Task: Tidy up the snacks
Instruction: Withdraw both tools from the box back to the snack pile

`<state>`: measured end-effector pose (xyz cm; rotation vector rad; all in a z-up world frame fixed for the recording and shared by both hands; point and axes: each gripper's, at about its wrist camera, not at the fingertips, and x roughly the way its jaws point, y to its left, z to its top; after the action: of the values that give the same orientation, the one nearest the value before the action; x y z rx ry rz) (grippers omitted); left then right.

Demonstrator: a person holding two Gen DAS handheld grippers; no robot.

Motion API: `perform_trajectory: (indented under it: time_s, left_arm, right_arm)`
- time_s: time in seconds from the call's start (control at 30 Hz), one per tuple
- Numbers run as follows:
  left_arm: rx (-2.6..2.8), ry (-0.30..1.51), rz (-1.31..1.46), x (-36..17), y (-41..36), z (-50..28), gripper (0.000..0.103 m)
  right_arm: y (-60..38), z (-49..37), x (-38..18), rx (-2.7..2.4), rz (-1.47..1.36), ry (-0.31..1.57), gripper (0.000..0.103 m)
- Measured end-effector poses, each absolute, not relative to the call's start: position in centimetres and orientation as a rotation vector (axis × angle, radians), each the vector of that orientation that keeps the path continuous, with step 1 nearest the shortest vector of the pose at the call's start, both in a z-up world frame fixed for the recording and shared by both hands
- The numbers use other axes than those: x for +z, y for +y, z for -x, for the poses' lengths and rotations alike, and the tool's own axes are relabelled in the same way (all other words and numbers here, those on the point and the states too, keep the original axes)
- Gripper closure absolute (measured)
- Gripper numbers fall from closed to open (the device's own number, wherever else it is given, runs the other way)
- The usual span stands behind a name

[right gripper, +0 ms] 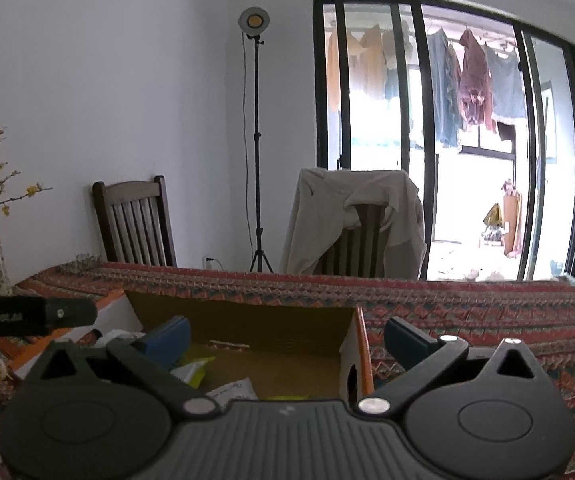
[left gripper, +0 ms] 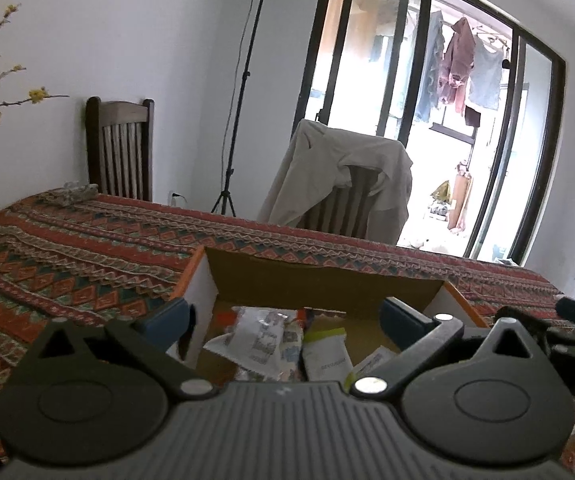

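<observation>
Left hand-held gripper [left gripper: 285,314] is being held with its blue fingers spread apart and nothing between them, hovering over the open cardboard box [left gripper: 327,280] on the bench [left gripper: 87,248]. Right hand-held gripper [right gripper: 287,336] is likewise being held apart and empty, straddling the box's right wall. Snack packets are lying loose inside the box at 12 o'clock of the left gripper: a white printed packet [left gripper: 259,340] and a white-green pouch [left gripper: 325,354]. They are judged light, soft, crinkly and slippery, best pinched at a sealed end. The pouch's long axis is running roughly 12-to-6, green end toward 12; the printed packet is lying tilted toward 1-to-7.
</observation>
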<state>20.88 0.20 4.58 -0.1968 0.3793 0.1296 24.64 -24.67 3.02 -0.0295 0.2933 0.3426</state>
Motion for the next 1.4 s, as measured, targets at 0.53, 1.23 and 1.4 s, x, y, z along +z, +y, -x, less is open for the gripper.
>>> perform_trajectory:
  time_s: [0.53, 1.23, 1.4]
  left_arm:
    - [0.131, 0.371, 0.204, 4.9, 2.2, -11.5, 0.000]
    - [0.093, 0.426, 0.192, 0.7, 3.8, -2.9, 0.000]
    - [0.081, 0.417, 0.189, 0.3, 3.3, -1.7, 0.000]
  right_arm:
    - [-23.8, -16.5, 5.3, 0.338, 0.096, 0.288, 0.000]
    - [-26.3, -7.9, 0.6, 0.306, 0.072, 0.431, 0.000]
    - [-27.6, -6.6, -0.6, 0.294, 0.030, 0.482, 0.000]
